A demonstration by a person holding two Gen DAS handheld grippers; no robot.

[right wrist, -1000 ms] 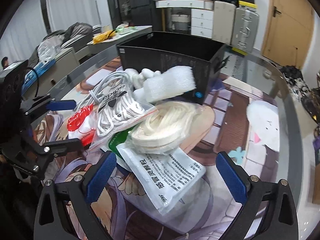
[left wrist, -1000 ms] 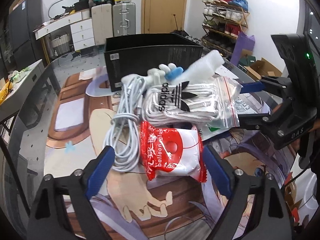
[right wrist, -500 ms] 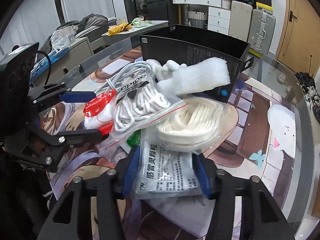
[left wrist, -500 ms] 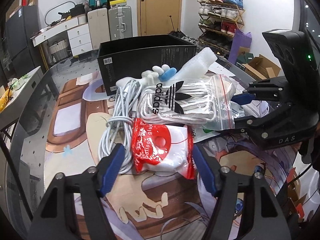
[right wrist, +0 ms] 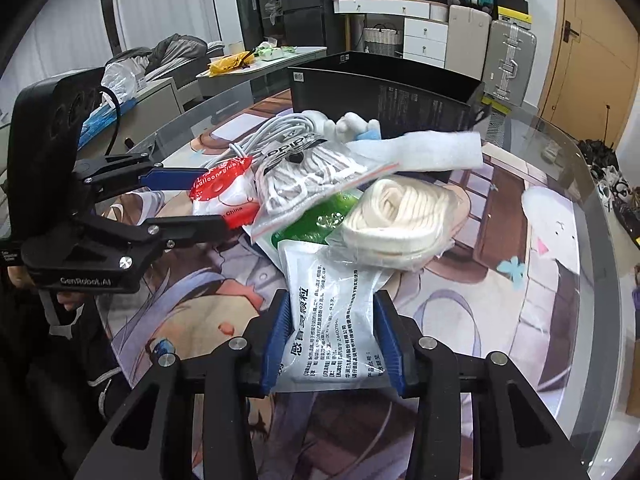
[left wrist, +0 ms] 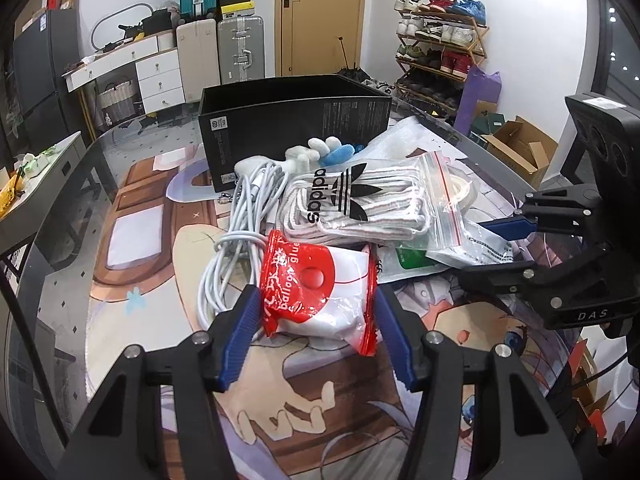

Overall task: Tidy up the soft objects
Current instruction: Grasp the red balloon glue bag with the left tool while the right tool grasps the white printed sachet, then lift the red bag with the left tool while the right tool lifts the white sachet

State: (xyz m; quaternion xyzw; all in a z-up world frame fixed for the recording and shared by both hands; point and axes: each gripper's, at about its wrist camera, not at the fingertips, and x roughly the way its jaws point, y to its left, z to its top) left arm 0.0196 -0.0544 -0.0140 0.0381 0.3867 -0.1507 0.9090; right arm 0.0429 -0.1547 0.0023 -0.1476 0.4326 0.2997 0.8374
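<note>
A pile of soft things lies on the table in front of a black box (left wrist: 296,120). My left gripper (left wrist: 314,308) is shut on the red-and-white balloon glue packet (left wrist: 316,288), seen from the side in the right wrist view (right wrist: 220,196). My right gripper (right wrist: 331,316) is shut on a white medicine sachet with black print (right wrist: 332,320). Behind lie a zip bag of Adidas laces (left wrist: 360,204), a coiled white cable (left wrist: 240,232), a bag of cream rope (right wrist: 404,216), a white foam strip (right wrist: 432,152) and a small plush toy (left wrist: 320,152).
The black box also shows in the right wrist view (right wrist: 380,96), open at the top. The table has a printed mat (left wrist: 132,236) and a glass edge (right wrist: 600,200). Suitcases, drawers and a shoe rack (left wrist: 436,40) stand beyond.
Both grippers have closed from wide open onto their packets, the left on the balloon glue packet and the right on the medicine sachet. Both views have moved in closer to the pile.
</note>
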